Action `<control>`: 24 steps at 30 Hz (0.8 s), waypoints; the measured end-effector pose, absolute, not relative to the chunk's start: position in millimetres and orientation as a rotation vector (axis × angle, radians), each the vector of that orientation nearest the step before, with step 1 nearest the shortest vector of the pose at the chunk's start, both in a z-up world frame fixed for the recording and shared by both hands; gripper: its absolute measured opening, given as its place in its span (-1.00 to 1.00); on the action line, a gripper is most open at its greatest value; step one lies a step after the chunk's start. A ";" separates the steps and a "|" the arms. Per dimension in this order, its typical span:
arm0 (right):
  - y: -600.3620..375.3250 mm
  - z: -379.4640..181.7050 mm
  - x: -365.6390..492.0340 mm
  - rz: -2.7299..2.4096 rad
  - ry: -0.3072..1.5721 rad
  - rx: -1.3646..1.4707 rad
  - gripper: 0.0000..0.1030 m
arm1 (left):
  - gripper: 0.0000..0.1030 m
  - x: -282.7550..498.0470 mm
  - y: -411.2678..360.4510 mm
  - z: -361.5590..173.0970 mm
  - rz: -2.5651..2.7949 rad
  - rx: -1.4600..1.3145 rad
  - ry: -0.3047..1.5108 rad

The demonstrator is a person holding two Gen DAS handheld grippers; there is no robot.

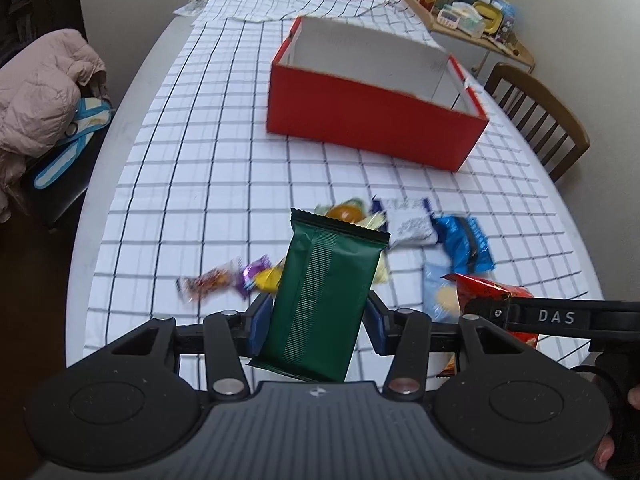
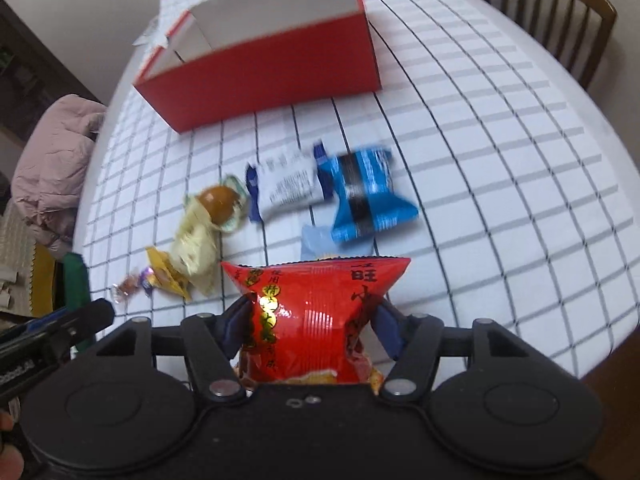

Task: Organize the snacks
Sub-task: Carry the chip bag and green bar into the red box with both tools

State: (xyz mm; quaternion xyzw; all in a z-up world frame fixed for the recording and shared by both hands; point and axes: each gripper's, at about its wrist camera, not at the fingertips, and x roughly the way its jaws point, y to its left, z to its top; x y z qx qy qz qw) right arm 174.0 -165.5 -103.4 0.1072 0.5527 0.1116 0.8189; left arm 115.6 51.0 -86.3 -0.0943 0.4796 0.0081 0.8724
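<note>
My left gripper (image 1: 316,316) is shut on a dark green snack packet (image 1: 324,300), held above the table. My right gripper (image 2: 312,320) is shut on a red snack bag (image 2: 316,316) with gold print; that bag also shows at the right of the left wrist view (image 1: 488,292). An open red box (image 1: 376,124) with a white inside stands further back, empty as far as I see; it also shows in the right wrist view (image 2: 264,76). Loose snacks lie between: a blue packet (image 2: 368,196), a white packet (image 2: 288,184), a brown jelly cup (image 2: 218,198), a pale yellow packet (image 2: 192,248) and small candies (image 2: 136,284).
The table has a white checked cloth (image 1: 192,152). A wooden chair (image 1: 536,116) stands at the right side. A pink jacket (image 1: 44,88) lies on a chair at the left. A wooden tray of clutter (image 1: 468,12) sits at the far right back.
</note>
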 end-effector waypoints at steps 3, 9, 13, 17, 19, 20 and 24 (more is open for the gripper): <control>-171.2 -85.6 187.2 0.262 1.144 0.217 0.22 | -0.08 127.3 46.7 -76.1 0.016 -0.192 0.983; -177.1 -52.7 225.4 0.303 1.070 0.194 0.23 | -0.08 160.4 39.2 -53.3 0.021 -0.180 0.943; -178.0 -35.6 256.3 0.330 1.031 0.173 0.23 | -0.08 186.9 34.8 -39.2 0.036 -0.166 0.918; -175.0 -25.5 288.6 0.349 0.994 0.145 0.23 | -0.08 215.2 30.4 -26.2 0.047 -0.144 0.892; -173.4 -21.8 306.1 0.358 0.982 0.133 0.23 | -0.08 231.1 28.8 -21.2 0.060 -0.134 0.883; -172.2 -20.0 314.2 0.364 0.976 0.127 0.22 | -0.08 239.7 28.3 -19.3 0.064 -0.132 0.881; -166.4 -14.2 349.5 0.385 0.953 0.098 0.23 | -0.08 275.1 26.4 -17.7 0.088 -0.121 0.888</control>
